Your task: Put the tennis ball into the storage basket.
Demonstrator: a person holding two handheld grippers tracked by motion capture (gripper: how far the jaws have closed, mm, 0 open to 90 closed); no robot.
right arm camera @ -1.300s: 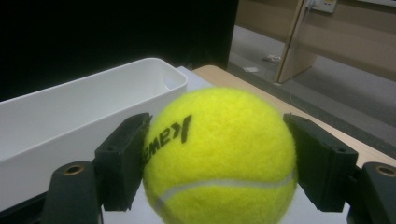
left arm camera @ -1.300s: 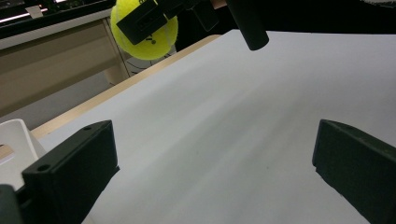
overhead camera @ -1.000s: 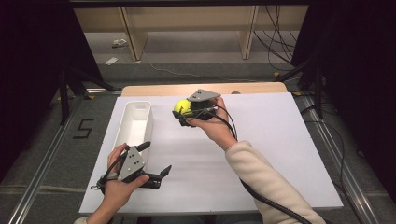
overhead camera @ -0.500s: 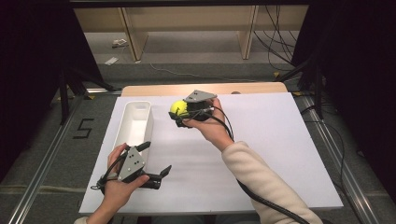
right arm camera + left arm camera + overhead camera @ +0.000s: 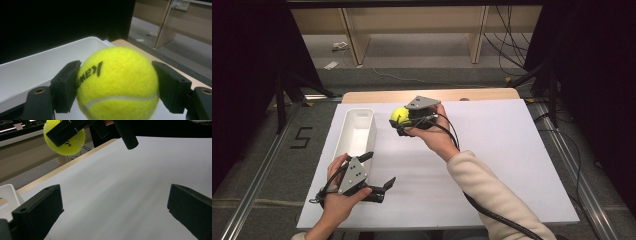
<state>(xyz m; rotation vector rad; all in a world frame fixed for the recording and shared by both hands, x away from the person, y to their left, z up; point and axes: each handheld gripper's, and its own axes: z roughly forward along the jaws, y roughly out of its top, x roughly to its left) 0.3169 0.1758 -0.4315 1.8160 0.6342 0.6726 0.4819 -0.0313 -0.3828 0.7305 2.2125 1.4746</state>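
A yellow tennis ball hangs above the white table sheet, just right of the far end of a long white tray. My right gripper is shut on it, a black jaw pressing each side. In the right gripper view the ball carries black lettering, and the tray lies behind it to the left. My left gripper rests near the front left of the sheet, jaws wide open with nothing between them. In the left gripper view the held ball is up at the top left.
The white sheet covers the table, with a strip of wooden tabletop along its far edge. The inside of the tray looks bare. Cables trail from both grippers. Shelving and floor cables lie beyond the table.
My right gripper has carried the ball a little to the left, closer to the tray. The left gripper has stayed where it was.
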